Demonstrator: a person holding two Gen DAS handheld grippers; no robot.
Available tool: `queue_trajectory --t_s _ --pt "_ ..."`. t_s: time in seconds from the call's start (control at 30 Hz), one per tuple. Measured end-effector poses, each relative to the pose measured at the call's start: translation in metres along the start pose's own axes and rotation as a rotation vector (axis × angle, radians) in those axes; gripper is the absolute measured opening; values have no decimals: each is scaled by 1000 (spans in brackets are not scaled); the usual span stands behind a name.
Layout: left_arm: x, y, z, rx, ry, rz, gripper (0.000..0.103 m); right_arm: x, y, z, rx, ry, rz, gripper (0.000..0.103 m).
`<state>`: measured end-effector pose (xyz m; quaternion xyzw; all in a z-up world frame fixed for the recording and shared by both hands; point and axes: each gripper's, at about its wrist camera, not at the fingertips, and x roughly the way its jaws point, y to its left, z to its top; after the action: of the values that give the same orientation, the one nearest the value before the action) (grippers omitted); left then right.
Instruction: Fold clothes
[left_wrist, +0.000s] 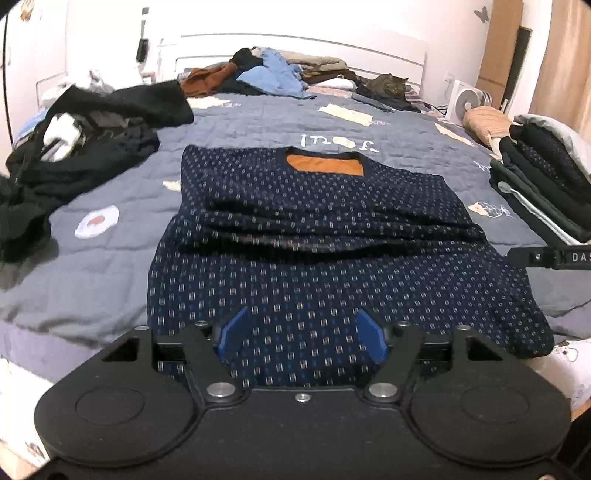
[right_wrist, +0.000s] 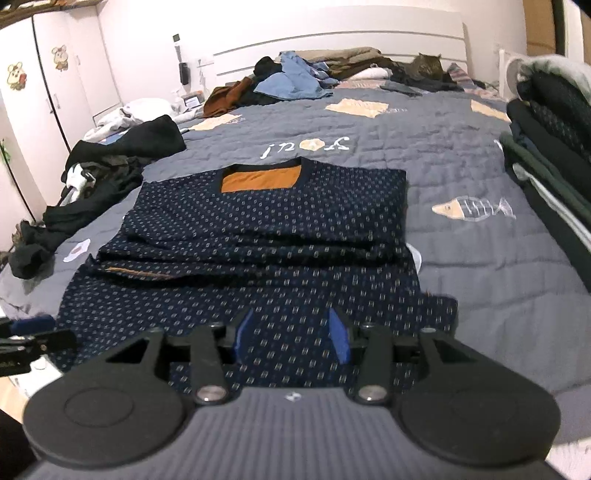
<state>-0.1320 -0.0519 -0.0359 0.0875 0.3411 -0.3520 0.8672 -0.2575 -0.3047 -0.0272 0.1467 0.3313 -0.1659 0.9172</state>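
We hold our left claw (left_wrist: 301, 338) and right claw (right_wrist: 291, 338) parted and empty over the half-folded navy patterned sweater (left_wrist: 314, 236) on the bed (left_wrist: 110, 266).

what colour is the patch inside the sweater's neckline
Orange patch inside the sweater neckline, clearest in right wrist view.

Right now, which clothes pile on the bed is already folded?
The stack at the right edge: dark garments in flat, squared layers. The black heap on the left and the blue-and-brown heap by the headboard are crumpled and loose.
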Motion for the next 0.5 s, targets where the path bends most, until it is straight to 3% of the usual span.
queue_trajectory --t_s 0.1,0.5 --pt "6 -2 11 39 -17 19 73 5 -1 6 -23 -10 -8 46" --pt "24 0 8 75 -36 24 75 18 -13 -13 -27 -32 0 50"
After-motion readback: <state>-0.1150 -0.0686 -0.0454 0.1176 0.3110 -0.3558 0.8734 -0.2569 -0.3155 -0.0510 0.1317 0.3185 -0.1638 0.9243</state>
